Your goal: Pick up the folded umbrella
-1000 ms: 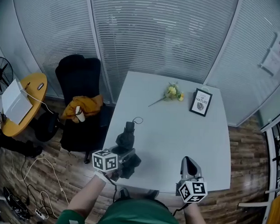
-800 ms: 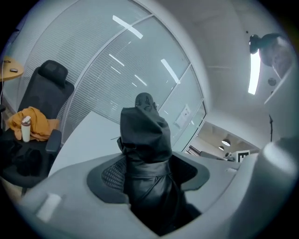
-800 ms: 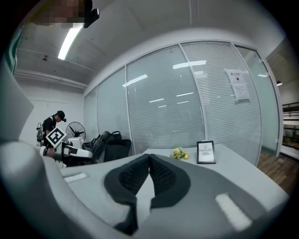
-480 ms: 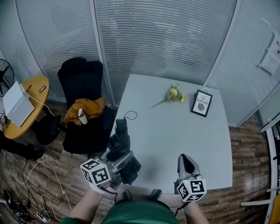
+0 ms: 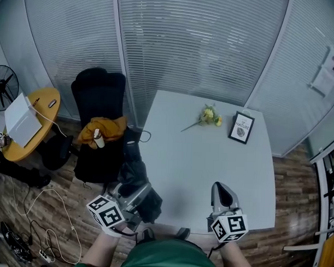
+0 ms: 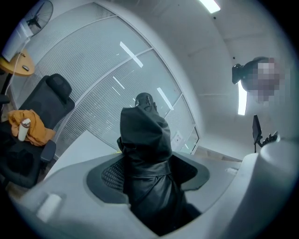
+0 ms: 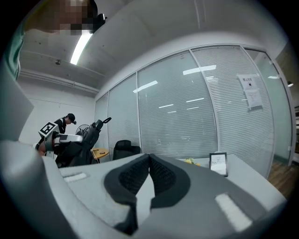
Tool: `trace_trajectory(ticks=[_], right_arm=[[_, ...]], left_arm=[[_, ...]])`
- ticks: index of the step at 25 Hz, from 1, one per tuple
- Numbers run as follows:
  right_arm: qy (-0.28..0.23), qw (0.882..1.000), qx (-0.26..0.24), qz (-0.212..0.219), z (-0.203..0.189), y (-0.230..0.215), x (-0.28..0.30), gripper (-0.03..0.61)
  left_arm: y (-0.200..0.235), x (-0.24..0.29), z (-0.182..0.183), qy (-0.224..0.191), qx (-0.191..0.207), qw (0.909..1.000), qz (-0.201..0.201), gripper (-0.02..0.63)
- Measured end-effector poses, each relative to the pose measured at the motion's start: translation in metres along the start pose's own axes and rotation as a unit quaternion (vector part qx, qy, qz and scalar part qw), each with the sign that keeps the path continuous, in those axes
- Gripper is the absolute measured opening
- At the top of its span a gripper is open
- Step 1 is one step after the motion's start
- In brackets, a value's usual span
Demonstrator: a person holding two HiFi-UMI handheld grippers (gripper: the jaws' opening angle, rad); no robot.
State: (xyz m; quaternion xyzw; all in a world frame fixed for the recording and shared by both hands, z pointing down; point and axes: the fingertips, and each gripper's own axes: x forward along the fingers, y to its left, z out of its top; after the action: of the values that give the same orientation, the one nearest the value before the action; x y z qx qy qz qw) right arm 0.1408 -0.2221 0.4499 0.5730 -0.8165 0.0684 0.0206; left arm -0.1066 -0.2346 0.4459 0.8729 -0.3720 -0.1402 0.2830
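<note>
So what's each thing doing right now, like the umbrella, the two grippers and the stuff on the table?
folded umbrella: folded, held up off the table
left gripper: shut on the folded umbrella
right gripper: shut, holding nothing
picture frame: standing upright on the table
flower: lying flat on the table

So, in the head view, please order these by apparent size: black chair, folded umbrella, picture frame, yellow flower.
1. black chair
2. folded umbrella, though it is held nearer the camera
3. picture frame and yellow flower look alike; not ranked
</note>
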Motion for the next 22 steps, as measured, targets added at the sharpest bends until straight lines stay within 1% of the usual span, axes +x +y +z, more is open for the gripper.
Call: trace_trajectory(ticks=[5,13,19,22], right_arm=[[-0.012,1.000,-0.004,0.000,0.009,-0.001,-0.001,0.003],[-0.025,1.000,-0.004,-0.013,0.017,-0.012,0.002,0.003],[-0.037,0.999,-0.020,-0.005,0.023,-0.010,0.005,0.003],[-0.037,0.999,-0.022,-0.009,0.022,-0.012,0.006,0.003]], left_arm=[[0.005,0.001,-0.006,0.000,-0.015,0.9998,0.010,0.290],[0.007,0.008,-0.012,0.005,-0.019,0.9998,0.004,0.290],[0.013,0.016,-0.015,0.011,-0.043,0.9990,-0.004,0.290],[0.013,0.019,-0.016,0.014,-0.045,0.9989,-0.002,0.290]])
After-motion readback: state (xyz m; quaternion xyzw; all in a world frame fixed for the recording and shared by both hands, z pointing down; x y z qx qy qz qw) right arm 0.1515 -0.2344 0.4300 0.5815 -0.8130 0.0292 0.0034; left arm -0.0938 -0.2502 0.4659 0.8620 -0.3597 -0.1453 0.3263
